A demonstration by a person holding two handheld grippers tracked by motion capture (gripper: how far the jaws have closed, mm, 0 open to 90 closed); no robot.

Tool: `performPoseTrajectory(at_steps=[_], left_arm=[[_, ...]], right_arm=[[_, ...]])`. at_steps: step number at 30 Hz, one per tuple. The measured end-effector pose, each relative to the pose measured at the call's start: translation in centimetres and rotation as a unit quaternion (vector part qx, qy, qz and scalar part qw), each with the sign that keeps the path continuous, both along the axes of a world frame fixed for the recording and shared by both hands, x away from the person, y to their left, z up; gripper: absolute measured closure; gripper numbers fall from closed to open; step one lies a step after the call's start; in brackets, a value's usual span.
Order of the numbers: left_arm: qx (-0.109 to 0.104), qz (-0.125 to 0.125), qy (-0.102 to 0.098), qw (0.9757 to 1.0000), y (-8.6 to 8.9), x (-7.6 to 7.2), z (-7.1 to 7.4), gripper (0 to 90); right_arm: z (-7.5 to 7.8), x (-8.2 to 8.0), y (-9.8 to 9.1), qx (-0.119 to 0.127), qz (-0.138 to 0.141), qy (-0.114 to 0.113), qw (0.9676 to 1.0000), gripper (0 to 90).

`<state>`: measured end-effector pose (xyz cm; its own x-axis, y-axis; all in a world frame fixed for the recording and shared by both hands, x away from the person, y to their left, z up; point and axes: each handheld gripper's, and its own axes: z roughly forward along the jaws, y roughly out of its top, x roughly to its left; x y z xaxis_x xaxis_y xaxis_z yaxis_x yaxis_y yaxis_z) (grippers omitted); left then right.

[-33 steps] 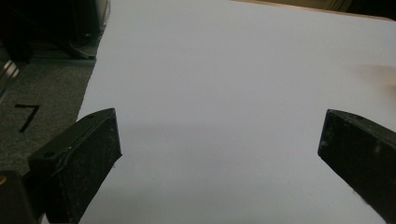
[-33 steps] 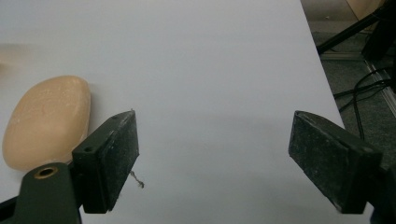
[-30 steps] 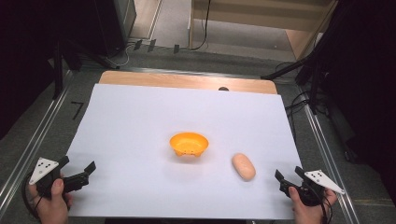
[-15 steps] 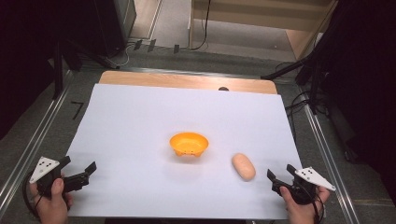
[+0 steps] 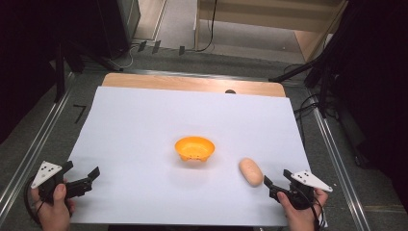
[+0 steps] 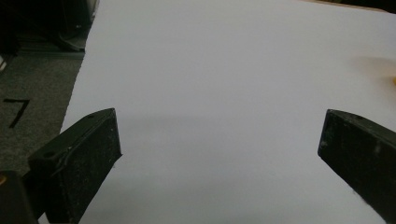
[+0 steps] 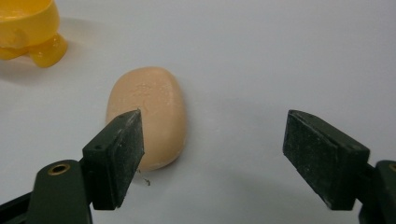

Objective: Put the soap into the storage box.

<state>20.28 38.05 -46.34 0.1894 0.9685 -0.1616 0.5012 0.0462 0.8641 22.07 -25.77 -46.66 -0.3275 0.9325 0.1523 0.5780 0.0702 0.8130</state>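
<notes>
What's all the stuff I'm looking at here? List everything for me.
Bowl: one, orange, near the middle of the white sheet.
Bread roll: one, pale tan, oval, lying on the sheet to the right of the bowl and apart from it.
White sheet: one, covers most of the table.
Table: one, wooden, a strip shows at the far edge of the sheet.
Cables: several, black, on the floor beyond the table.
Left gripper: one, black, near left corner of the sheet, jaws open over bare sheet.
Right gripper: one, black, near right, just beside the roll; jaws have just been closing, open, nothing between them.
Hands: two, one on each gripper.
</notes>
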Motion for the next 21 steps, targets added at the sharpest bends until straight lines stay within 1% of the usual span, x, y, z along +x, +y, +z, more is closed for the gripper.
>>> performPoseTrajectory(at_steps=[1, 3, 4, 5, 6, 7, 8, 9, 11, 12, 13, 15, 16, 17, 21], left_arm=[[0.0, 0.0, 0.0, 1.0, 0.0, 0.0, 0.0, 0.0], [0.001, 0.0, 0.0, 1.0, 0.0, 0.0, 0.0, 0.0], [0.001, -0.001, 0.001, 1.0, 0.0, 0.0, 0.0, 0.0], [0.002, -0.001, 0.001, 1.0, 0.0, 0.0, 0.0, 0.0], [0.001, -0.001, 0.001, 1.0, 0.0, 0.0, 0.0, 0.0], [0.0, -0.001, 0.002, 1.0, 0.0, 0.0, 0.0, 0.0], [0.0, -0.001, 0.002, 1.0, 0.0, 0.0, 0.0, 0.0], [0.001, -0.002, 0.002, 1.0, 0.0, 0.0, 0.0, 0.0], [0.001, -0.001, 0.002, 1.0, 0.0, 0.1, 0.0, 0.0], [0.001, -0.001, 0.003, 1.0, 0.0, 0.1, 0.0, 0.0], [0.001, -0.002, 0.003, 1.0, 0.0, 0.1, 0.0, 0.0], [0.001, -0.001, 0.003, 1.0, -0.1, 0.1, 0.0, 0.0], [0.001, -0.001, 0.003, 1.0, -0.1, 0.1, 0.0, 0.0], [0.002, -0.001, 0.003, 1.0, -0.1, 0.1, 0.0, 0.0], [0.003, -0.001, 0.004, 1.0, -0.1, 0.1, 0.0, 0.0]], right_arm=[[0.0, 0.1, 0.2, 0.002, 0.003, 0.004, 1.0, 21.1], [0.2, 0.2, 0.4, 0.018, 0.006, 0.019, 0.9996, 20.8], [0.2, 0.2, 0.4, 0.018, 0.006, 0.019, 0.9996, 20.8], [0.3, 0.2, 0.6, 0.023, 0.005, 0.033, 0.9992, 20.8], [0.6, 0.4, 1.1, 0.025, 0.011, 0.048, 0.9985, 20.5], [0.6, 0.4, 1.1, 0.025, 0.011, 0.048, 0.9985, 20.5], [0.7, 0.5, 1.6, 0.025, 0.017, 0.057, 0.9979, 19.6], [0.7, 0.5, 1.6, 0.025, 0.017, 0.057, 0.9979, 19.6], [0.7, 0.7, 2.1, 0.02, 0.023, 0.063, 0.9975, 18.9], [0.7, 1.1, 2.6, 0.014, 0.024, 0.074, 0.9969, 17.6], [0.7, 1.3, 2.8, 0.012, 0.026, 0.079, 0.9965, 16.7], [0.7, 1.7, 3.2, 0.008, 0.021, 0.088, 0.9959, 17.7], [0.7, 1.7, 3.2, 0.008, 0.021, 0.088, 0.9959, 17.7], [0.8, 2.0, 3.5, 0.003, 0.01, 0.096, 0.9954, 19.3], [0.7, 2.6, 4.2, -0.015, 0.024, 0.115, 0.9929, 19.1]])
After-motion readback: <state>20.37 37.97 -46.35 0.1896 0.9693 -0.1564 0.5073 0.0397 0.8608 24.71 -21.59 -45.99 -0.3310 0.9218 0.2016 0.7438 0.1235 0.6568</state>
